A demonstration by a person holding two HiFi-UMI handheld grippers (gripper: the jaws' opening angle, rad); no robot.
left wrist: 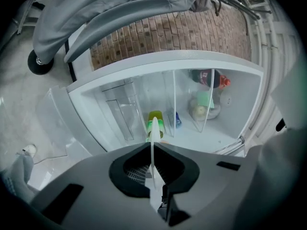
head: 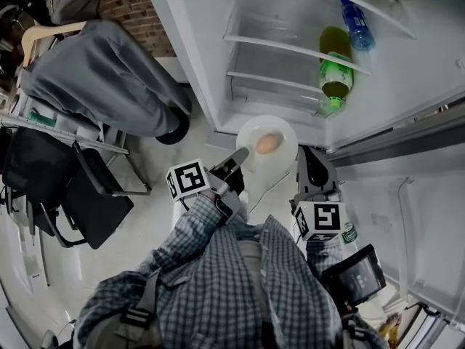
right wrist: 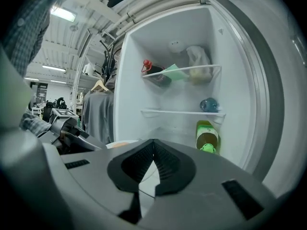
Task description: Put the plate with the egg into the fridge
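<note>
A white plate (head: pixel 263 171) with a brown egg (head: pixel 267 144) on it hangs just in front of the open fridge (head: pixel 290 49), below its lower shelves. My left gripper (head: pixel 240 155) is shut on the plate's left rim. In the left gripper view that rim (left wrist: pixel 152 131) stands edge-on between the shut jaws of the left gripper (left wrist: pixel 152 147). My right gripper (head: pixel 301 163) is shut on the right rim. The right gripper view shows the shut right gripper (right wrist: pixel 153 146), with plate (right wrist: pixel 111 145) and egg (right wrist: pixel 120 144) to its left.
A green bottle (head: pixel 336 67) and a blue bottle (head: pixel 357 24) lie on the fridge shelves, and other food sits higher up (right wrist: pixel 196 61). The fridge door (head: pixel 429 209) stands at the right. A grey-draped object (head: pixel 109 78) and black chairs (head: pixel 87 195) are at the left.
</note>
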